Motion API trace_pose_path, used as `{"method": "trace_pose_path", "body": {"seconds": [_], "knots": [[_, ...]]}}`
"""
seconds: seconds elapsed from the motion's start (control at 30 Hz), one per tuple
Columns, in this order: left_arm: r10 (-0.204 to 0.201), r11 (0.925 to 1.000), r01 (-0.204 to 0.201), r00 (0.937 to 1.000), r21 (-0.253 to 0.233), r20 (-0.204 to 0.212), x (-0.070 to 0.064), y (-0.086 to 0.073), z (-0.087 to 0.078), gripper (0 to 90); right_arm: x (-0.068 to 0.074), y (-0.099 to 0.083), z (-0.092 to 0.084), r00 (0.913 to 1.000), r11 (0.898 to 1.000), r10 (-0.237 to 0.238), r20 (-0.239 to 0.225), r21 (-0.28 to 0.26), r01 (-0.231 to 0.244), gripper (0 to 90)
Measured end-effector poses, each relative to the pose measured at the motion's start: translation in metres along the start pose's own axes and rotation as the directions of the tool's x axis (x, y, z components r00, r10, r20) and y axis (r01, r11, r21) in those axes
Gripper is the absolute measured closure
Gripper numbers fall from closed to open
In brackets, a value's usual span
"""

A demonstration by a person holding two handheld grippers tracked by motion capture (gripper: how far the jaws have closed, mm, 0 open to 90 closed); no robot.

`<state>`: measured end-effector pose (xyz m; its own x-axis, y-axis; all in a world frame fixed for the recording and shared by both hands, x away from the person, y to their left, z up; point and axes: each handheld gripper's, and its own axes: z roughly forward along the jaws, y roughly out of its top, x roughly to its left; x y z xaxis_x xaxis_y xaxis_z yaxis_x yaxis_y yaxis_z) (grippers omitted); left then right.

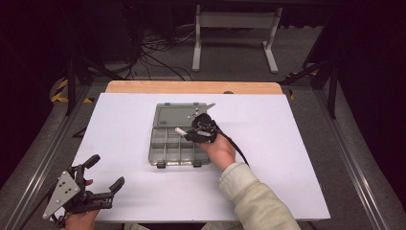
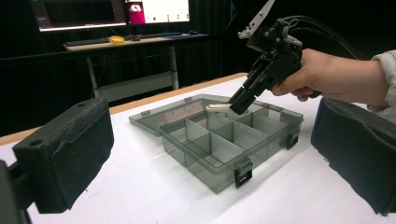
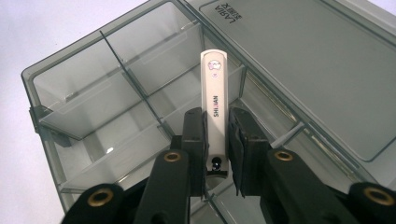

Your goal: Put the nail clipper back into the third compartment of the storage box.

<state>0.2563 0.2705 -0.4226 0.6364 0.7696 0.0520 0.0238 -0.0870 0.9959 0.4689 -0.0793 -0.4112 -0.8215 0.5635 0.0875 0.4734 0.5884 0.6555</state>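
Note:
A clear grey compartment box (image 1: 152, 152) lies open in the middle of the white table, its lid (image 1: 174, 115) folded flat on the far side. My right gripper (image 1: 189, 134) hovers over the box's far compartments, shut on a slim white nail clipper (image 1: 181, 130). In the right gripper view the clipper (image 3: 215, 88) sticks out forward from between the pads of my right gripper (image 3: 217, 140), above the dividers (image 3: 140, 98). My left gripper (image 1: 106, 170) rests at the table's near left corner, open and holding nothing. From there it faces the box (image 2: 201, 168) and the clipper (image 2: 217, 107).
A wooden strip (image 1: 191, 87) borders the table's far edge. Beyond it stand a white desk frame (image 1: 234, 28) and floor cables (image 1: 158, 57). Monitors (image 2: 112, 11) sit on a desk in the left gripper view. Bare white table surrounds the box.

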Motion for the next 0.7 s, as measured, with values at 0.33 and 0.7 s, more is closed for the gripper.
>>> {"method": "trace_pose_path", "body": {"seconds": [0.33, 0.7], "knots": [[0.000, 1.0000, 0.000, 1.0000, 0.000, 0.000, 0.000, 0.000, 0.001, 0.3, 0.000, 0.003, -0.011, 0.9988, 0.998, 0.021, 0.045, -0.057, -0.018, 39.0], [0.002, 1.0000, -0.002, 1.0000, -0.001, 0.002, 0.000, 0.000, 0.001, 0.2, 0.011, 0.013, -0.039, 0.9972, 0.987, -0.042, 0.062, -0.153, 0.051, 20.6]]}}
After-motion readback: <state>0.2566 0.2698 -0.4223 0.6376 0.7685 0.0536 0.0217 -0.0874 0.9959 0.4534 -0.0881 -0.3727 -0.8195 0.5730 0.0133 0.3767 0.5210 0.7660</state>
